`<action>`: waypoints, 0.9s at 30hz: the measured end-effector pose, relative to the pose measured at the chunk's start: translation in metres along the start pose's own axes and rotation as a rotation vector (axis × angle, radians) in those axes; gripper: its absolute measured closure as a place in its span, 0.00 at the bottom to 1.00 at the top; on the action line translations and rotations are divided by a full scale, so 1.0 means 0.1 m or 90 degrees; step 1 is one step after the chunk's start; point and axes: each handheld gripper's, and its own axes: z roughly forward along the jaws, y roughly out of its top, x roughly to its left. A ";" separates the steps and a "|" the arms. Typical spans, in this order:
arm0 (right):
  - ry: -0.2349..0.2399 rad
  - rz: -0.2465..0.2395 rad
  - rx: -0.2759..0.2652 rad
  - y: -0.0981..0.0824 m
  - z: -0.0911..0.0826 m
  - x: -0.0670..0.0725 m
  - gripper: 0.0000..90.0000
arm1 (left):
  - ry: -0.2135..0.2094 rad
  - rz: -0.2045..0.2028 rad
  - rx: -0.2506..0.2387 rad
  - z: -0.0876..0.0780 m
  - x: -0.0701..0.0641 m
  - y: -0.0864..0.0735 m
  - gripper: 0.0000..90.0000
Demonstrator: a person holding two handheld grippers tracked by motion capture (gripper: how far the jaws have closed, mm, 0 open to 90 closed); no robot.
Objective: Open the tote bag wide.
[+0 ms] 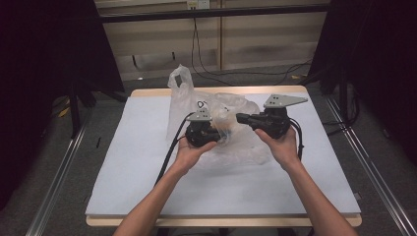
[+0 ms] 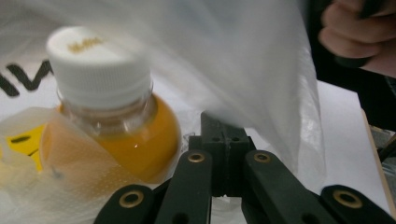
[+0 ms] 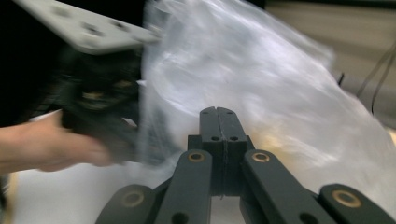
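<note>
High view: a clear plastic bag (image 1: 216, 123) lies on the middle of the worktop (image 1: 147, 187), one handle loop standing up at its far left. The left tool (image 1: 216, 135) points right into the bag's near left side; the right tool (image 1: 239, 118) points left at the bag from the right, so the two tips face each other just apart.

Left gripper view: the left tool's jaws are pressed together with nothing between them. A bottle (image 2: 112, 121) of orange liquid with a white cap (image 2: 95, 63) sits just left of and beyond the jaw tips, close but apart, its long axis running up and away. Bag film hangs over it and drapes to the right.

Right gripper view: the right tool (image 3: 218, 116) is also closed and empty, its tip at the bag's skin (image 3: 261, 93); whether it touches is blurred.

Judging by this, the left hand is nearer the bottle, which lies to its left.
</note>
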 end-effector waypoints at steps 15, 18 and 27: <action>-0.037 0.069 0.099 -0.68 0.33 -0.40 1.00 | 0.001 -0.043 0.034 0.07 0.17 -0.35 1.00; -0.036 0.073 0.113 -0.76 0.36 -0.43 1.00 | 0.000 -0.045 0.054 0.08 0.22 -0.42 1.00; -0.035 0.073 0.194 -1.05 0.50 -0.47 1.00 | 0.011 -0.077 0.087 0.05 0.36 -0.68 1.00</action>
